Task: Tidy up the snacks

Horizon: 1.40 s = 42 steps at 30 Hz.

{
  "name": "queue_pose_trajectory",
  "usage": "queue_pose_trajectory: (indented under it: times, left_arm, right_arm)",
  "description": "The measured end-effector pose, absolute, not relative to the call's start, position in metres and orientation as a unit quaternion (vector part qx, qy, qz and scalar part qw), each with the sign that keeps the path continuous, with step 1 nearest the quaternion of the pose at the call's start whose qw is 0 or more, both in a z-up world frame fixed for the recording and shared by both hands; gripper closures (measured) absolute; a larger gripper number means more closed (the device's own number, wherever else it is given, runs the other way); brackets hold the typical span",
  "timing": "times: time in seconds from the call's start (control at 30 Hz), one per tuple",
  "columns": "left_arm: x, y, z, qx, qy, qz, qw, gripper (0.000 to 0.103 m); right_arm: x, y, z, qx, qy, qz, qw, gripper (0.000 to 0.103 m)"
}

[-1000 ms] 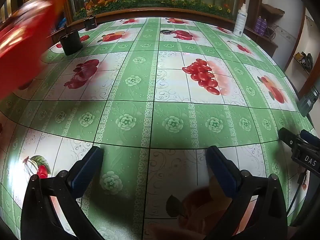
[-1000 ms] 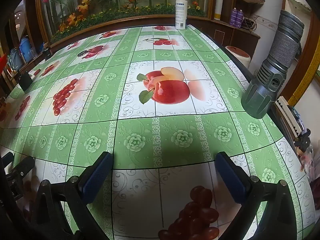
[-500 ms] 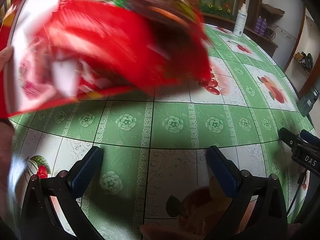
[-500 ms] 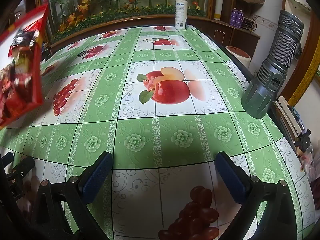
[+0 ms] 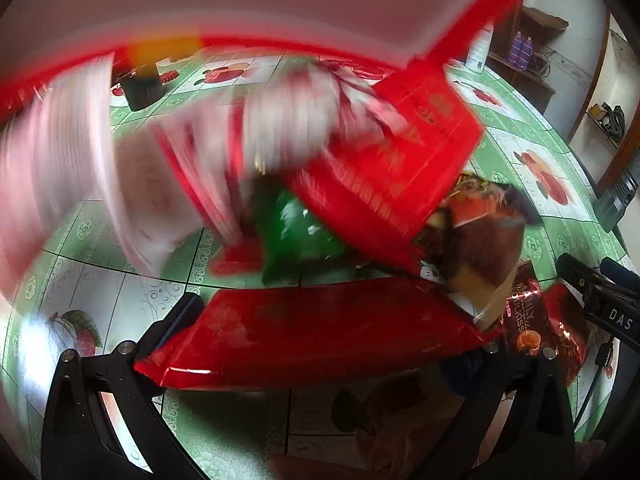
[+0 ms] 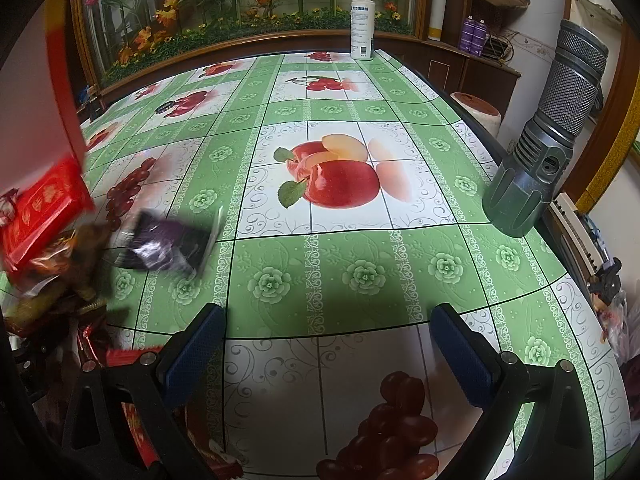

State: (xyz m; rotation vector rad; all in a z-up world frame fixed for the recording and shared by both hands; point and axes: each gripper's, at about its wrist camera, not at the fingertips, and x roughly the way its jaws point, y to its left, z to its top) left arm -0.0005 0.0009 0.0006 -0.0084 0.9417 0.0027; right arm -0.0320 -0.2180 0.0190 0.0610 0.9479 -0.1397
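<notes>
- Blurred red, white and green snack packets are seen heaped across the middle of the left wrist frame, on the green fruit-patterned tablecloth.
- A glossy red packet is laid across the left gripper, whose fingers are spread wide, gripping nothing.
- The right gripper is likewise held wide apart and empty; a blurred purple packet is seen at left centre.

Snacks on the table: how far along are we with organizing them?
Barely started. Snack packets are only now tumbling onto the table, many blurred in motion. Both the left tool and right tool are open and empty. All sorting is left.
</notes>
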Motion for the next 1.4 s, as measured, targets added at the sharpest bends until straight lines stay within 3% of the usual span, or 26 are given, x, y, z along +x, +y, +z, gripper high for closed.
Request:
queue_pose_trajectory:
  times: [1.4]
  left_arm:
    - [0.0041, -0.0023, 0.0005, -0.004, 0.453, 0.002, 0.891, 0.0]
  right_arm:
    - [-0.0311, -0.2179, 0.0183, 0.029, 0.457, -0.067, 0.887, 0.0]
